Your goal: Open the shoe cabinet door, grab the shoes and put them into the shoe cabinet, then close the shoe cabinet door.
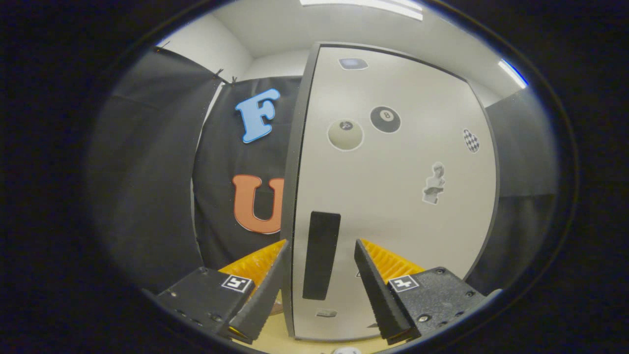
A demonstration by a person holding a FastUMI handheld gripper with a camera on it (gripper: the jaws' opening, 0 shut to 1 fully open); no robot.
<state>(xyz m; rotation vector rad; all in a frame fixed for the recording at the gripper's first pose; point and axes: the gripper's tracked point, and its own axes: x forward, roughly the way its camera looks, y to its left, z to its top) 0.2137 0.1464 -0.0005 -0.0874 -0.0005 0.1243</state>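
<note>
The shoe cabinet door (393, 196) stands just ahead of me, a pale panel with a dark frame and several stickers on it. Its black vertical handle (320, 254) sits near the door's left edge, low on the panel. My gripper (322, 242) is open, and the handle shows in the gap between the two fingers, slightly beyond the tips. The left finger reaches past the door's left edge and the right finger lies in front of the panel. I cannot tell whether either finger touches the door.
Black booth cloth (236, 172) hangs behind and to the left of the cabinet, and more dark cloth lies to its right. A light wooden surface (275, 339) shows below the door between the fingers. White walls and ceiling lights are above.
</note>
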